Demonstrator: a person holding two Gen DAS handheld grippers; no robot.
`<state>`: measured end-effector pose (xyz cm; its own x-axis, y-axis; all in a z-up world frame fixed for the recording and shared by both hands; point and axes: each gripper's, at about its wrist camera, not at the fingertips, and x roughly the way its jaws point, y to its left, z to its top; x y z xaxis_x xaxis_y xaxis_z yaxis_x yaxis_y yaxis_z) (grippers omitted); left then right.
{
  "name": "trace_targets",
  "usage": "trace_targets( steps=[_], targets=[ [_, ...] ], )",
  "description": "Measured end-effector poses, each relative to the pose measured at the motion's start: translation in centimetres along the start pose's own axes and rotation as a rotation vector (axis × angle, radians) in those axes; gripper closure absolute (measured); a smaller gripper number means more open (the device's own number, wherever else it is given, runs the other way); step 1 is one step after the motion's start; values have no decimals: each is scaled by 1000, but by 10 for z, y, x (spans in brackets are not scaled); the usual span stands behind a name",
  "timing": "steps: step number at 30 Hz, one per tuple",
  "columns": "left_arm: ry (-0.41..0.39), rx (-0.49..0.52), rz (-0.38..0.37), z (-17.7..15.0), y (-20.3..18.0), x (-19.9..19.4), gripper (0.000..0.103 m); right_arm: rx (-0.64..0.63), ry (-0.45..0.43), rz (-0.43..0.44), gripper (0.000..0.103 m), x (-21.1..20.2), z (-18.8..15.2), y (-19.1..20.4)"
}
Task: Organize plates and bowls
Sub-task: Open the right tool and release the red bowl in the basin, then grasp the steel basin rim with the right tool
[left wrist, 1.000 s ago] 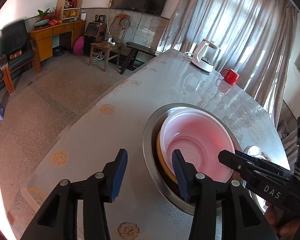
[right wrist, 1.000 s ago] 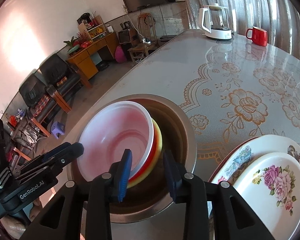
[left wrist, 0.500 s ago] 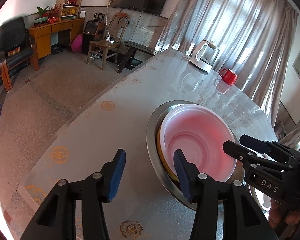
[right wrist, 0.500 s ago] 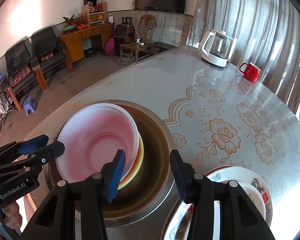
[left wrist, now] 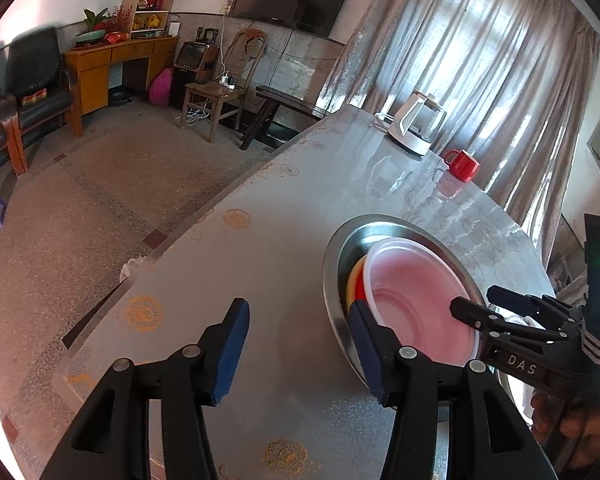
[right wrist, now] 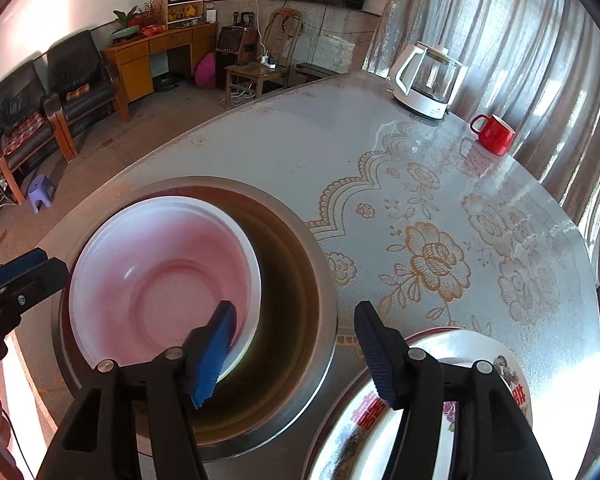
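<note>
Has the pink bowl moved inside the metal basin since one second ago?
Cannot tell. The pink bowl leans at the same side of the metal basin as before; the camera turned, so a small shift cannot be judged.

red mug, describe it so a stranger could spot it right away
Start at the round table with the floral cover and look to its far edge by the curtains. Beside the white kettle stands the red mug, the only red handled cup there.
</note>
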<state>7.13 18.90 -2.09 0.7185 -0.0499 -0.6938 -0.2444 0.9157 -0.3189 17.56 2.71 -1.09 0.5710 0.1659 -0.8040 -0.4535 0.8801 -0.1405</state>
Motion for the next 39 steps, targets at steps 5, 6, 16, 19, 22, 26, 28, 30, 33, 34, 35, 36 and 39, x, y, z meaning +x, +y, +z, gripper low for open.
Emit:
trace_targets(
  steps=[5,6,16,19,22,26,28,30,33,34,35,36,39],
  targets=[
    [3,33,7,0,-5,2,51,30,-21,29,41,-5,0,-6],
    [7,42,9,0,-6,3,51,37,-25,36,41,-6,0,-7],
    [49,81,14,3,-9,13,55,184,-76,148,41,-16,-10,-36],
    [51,82,16,4,-9,15,55,223,-83,181,41,-16,-13,-45],
    [56,75,10,5,-8,16,55,255,-77,214,43,-13,-15,-52],
    [64,61,1,9,-6,19,55,255,-68,228,64,-8,-17,-53],
    [77,59,4,10,-5,22,56,245,-62,226,73,-4,-18,-52],
    [89,45,-16,10,-3,24,56,238,-54,228,76,-2,-19,-50],
    [91,61,-14,9,-5,26,56,225,-49,226,78,1,-20,-49],
    [92,70,-13,8,-7,26,56,222,-45,229,79,2,-20,-49],
    [91,82,-11,7,-8,26,56,219,-40,232,79,4,-20,-48],
    [89,94,-9,6,-10,26,56,216,-36,237,79,5,-21,-47],
    [81,111,-5,4,-11,26,56,203,-23,250,80,9,-22,-44]
  ],
)
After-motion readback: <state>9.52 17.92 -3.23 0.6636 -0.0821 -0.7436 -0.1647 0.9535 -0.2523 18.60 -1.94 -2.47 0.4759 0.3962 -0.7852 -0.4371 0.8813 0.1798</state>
